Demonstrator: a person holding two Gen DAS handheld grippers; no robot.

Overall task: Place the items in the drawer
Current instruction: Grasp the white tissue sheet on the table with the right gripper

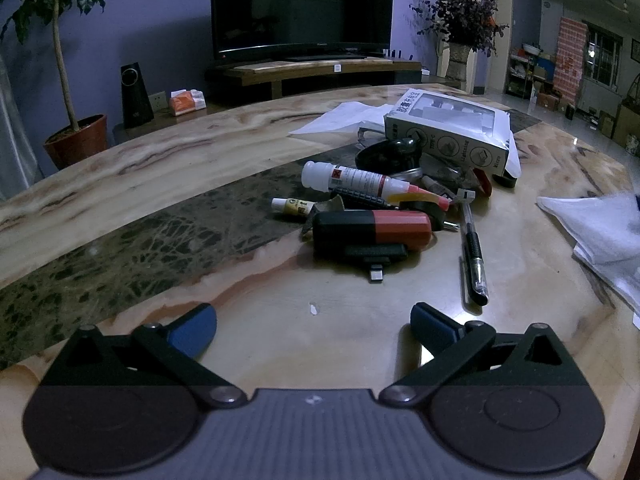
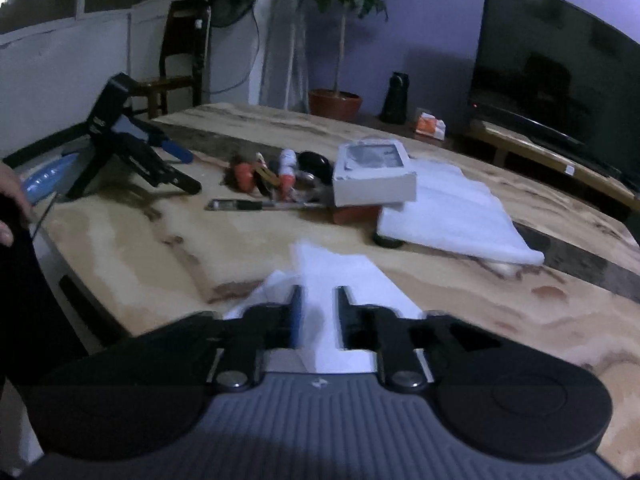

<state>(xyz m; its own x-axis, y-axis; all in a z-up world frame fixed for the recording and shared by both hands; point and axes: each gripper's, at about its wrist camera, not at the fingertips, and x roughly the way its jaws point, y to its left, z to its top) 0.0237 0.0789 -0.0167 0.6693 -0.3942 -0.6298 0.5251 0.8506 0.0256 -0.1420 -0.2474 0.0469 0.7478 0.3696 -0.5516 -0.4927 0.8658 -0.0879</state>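
My left gripper (image 1: 314, 320) is open just above the marble table (image 1: 160, 168), with nothing between its blue pads. Ahead of it lies a heap of small items: a black and red case (image 1: 372, 228), a white glue bottle (image 1: 348, 178), a black pen (image 1: 472, 252), a small tube (image 1: 292, 206) and a white box (image 1: 452, 128). My right gripper (image 2: 318, 296) stands open by a narrow gap. A white sheet (image 2: 340, 268) runs between and under its fingers. Across the table in that view is the left gripper (image 2: 184, 170). No drawer shows clearly.
White papers (image 1: 600, 228) lie at the table's right edge, and a folded white sheet (image 2: 452, 208) sits beside the box (image 2: 372, 176). A person's hand (image 2: 10, 200) is at the left edge. A blue object (image 2: 44, 178) lies low beyond the table's left rim. A TV (image 1: 300, 4) and plants stand behind.
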